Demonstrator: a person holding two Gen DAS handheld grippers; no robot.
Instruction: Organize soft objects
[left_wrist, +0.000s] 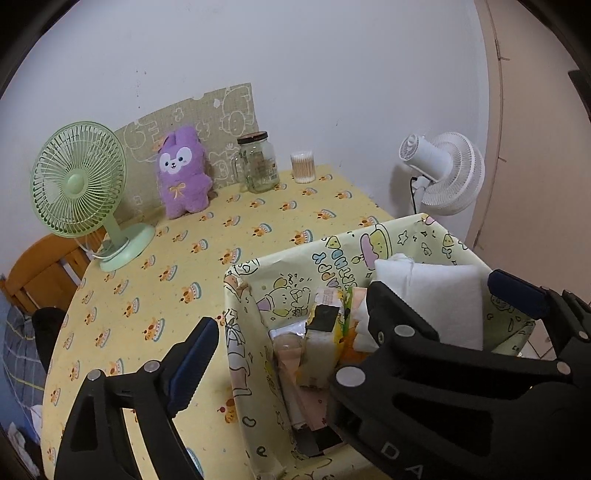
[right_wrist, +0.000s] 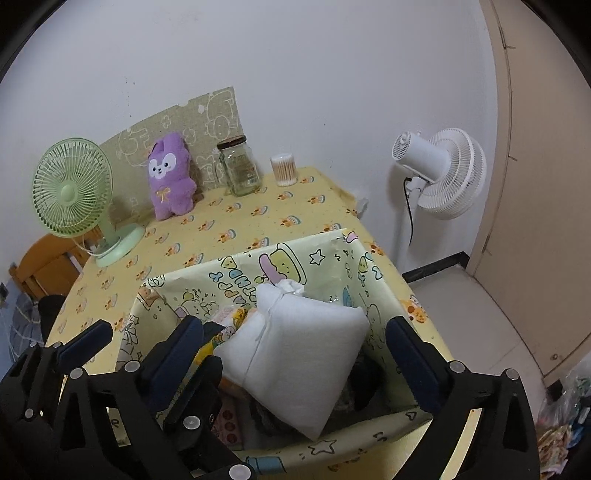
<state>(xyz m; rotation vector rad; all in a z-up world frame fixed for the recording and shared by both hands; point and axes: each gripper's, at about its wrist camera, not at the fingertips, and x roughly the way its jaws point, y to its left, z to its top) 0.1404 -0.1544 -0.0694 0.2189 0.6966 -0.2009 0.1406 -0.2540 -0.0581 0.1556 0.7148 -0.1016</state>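
**Table and what stands on it**

Table (right_wrist: 236, 221) covered with a yellow cloth printed with small cakes. Along the back edge, against the wall, left to right: green desk fan (right_wrist: 72, 188), purple plush rabbit (right_wrist: 170, 177) sitting upright, glass jar (right_wrist: 239, 168) with dark lid, small tub of cotton swabs (right_wrist: 283, 170). A patterned board (right_wrist: 184, 122) leans on the wall behind the rabbit. At the near right end sits an open storage box (right_wrist: 295, 254) with cartoon print.
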